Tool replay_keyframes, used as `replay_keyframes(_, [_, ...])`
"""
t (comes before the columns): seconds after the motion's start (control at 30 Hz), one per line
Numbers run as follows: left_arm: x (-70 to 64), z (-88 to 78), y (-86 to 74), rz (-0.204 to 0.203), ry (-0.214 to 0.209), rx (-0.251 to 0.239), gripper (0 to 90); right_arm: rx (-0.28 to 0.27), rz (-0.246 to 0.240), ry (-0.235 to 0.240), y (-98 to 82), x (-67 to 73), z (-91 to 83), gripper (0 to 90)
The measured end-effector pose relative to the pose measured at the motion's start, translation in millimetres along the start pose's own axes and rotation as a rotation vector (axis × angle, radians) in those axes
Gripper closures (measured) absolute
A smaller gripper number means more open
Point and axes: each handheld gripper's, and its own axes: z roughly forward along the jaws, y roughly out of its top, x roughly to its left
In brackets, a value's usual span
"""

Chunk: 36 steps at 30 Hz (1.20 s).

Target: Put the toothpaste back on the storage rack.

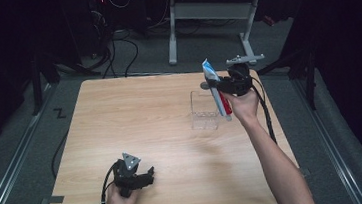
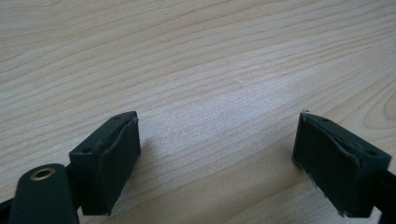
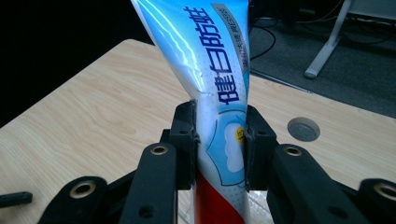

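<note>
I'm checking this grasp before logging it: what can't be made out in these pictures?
- Cap end of the blue, white and red toothpaste tube: right gripper view, cut off by the bottom edge behind the right gripper.
- Contents of the clear plastic box: high view, too small.
- Left gripper opening: high view, too small.

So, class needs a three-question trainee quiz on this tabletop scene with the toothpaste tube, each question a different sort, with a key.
1. True or false: the right gripper is shut on the toothpaste tube.
2. Which thing lies on the wooden table just below the lifted tube? A) clear plastic tray B) a metal bowl C) a cardboard box
3. How do the jaws of the left gripper stand, and is anything between them?

Key
1. True; its pads pinch the tube's sides.
2. A, the clear plastic tray.
3. Wide open, with only bare tabletop between them.
</note>
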Motion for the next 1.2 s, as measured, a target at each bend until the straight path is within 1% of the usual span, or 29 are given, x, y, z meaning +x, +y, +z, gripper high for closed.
replay_keyframes(0.17, [0.1, 0.0, 0.0, 0.001, 0.001, 0.000, 15.1, -0.011, 0.005, 0.003, 8.2, -0.4, 5.3, 70.7])
replay_keyframes(0.2, [0.0, 0.1, -0.1, 0.001, 0.001, -0.001, 15.1, -0.014, 0.001, -0.006, 13.8, -0.8, 9.2, 70.7])
replay_keyframes(0.27, [-0.1, 0.1, -0.1, 0.000, 0.001, -0.002, 15.1, -0.020, 0.000, -0.012, 16.4, -1.1, 11.3, 70.7])
replay_keyframes(0.33, [-0.2, 0.1, -0.3, 0.000, 0.001, -0.003, 15.1, -0.038, 0.015, -0.013, 22.5, -2.5, 18.0, 70.6])
replay_keyframes(0.43, [-0.3, 0.2, -0.3, -0.003, 0.001, -0.005, 15.1, -0.041, 0.004, -0.025, 24.6, -1.0, 22.8, 70.6])
replay_keyframes(0.47, [-0.1, -0.1, -0.3, 0.002, 0.001, -0.002, 15.1, -0.040, 0.001, -0.029, 24.8, -0.3, 24.6, 70.6])
replay_keyframes(0.8, [-0.1, -0.1, -0.3, 0.002, 0.001, -0.001, 15.1, -0.046, -0.004, -0.054, 21.2, -1.3, 32.4, 70.3])
replay_keyframes(1.0, [-0.2, -0.2, -0.4, 0.003, 0.001, -0.002, 15.1, -0.035, -0.008, -0.058, 17.5, -2.3, 36.2, 70.1])
replay_keyframes(1.2, [-0.2, -0.2, -0.4, 0.003, 0.001, -0.002, 15.1, -0.025, 0.002, -0.068, 11.1, -4.5, 39.0, 70.1])
